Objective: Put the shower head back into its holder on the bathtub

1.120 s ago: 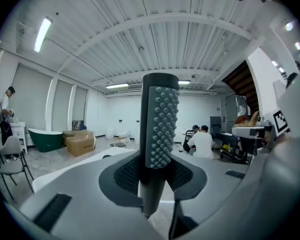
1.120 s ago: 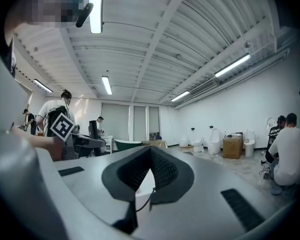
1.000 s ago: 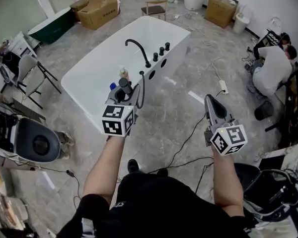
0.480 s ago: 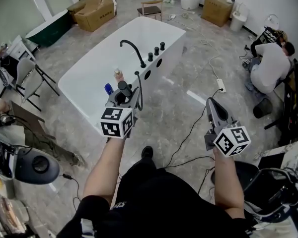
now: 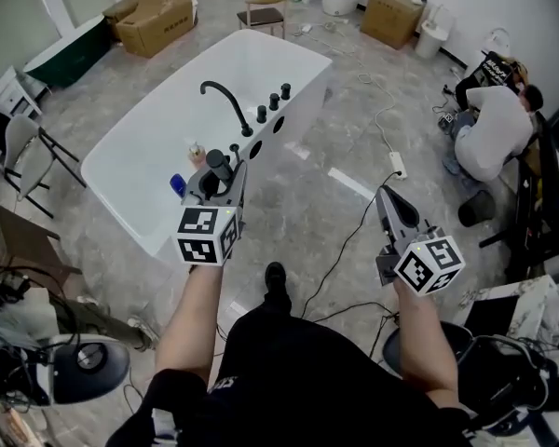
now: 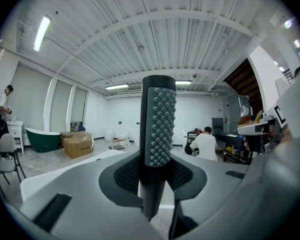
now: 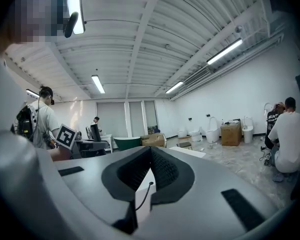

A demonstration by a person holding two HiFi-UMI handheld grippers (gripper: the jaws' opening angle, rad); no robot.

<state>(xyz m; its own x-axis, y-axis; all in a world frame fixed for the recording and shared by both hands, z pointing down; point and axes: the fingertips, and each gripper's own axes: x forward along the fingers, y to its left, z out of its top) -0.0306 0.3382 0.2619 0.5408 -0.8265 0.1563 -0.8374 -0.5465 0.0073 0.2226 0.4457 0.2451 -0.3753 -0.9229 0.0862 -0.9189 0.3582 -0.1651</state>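
Shower head (image 6: 159, 124) stands upright between the pads of our left gripper (image 6: 157, 171), which clamp its dark handle from both sides. Its grey, nubbed spray face rises above the jaws. From the head view, we hold this left gripper (image 5: 214, 170) and the shower head (image 5: 216, 163) over the near corner of the white bathtub (image 5: 303, 71). They sit on the side that carries the curved black faucet (image 5: 220, 97) and the row of black knobs (image 5: 273, 103). We cannot make out the holder itself.

Our right gripper (image 5: 387, 199) hangs over the marble floor, well apart from the bathtub on its knob side. In the right gripper view its jaws meet with nothing between them (image 7: 142, 171).

Inside the bathtub, near the left gripper, stand a blue bottle (image 5: 177, 184) and a small pale one (image 5: 197, 153). Beyond the bathtub's far end we see a wooden stool (image 5: 265, 12) and a cardboard box (image 5: 154, 19). A black cable (image 5: 349, 240) trails across the floor beside the bathtub. Farther out on that side, a person in a white shirt (image 5: 489, 127) crouches.
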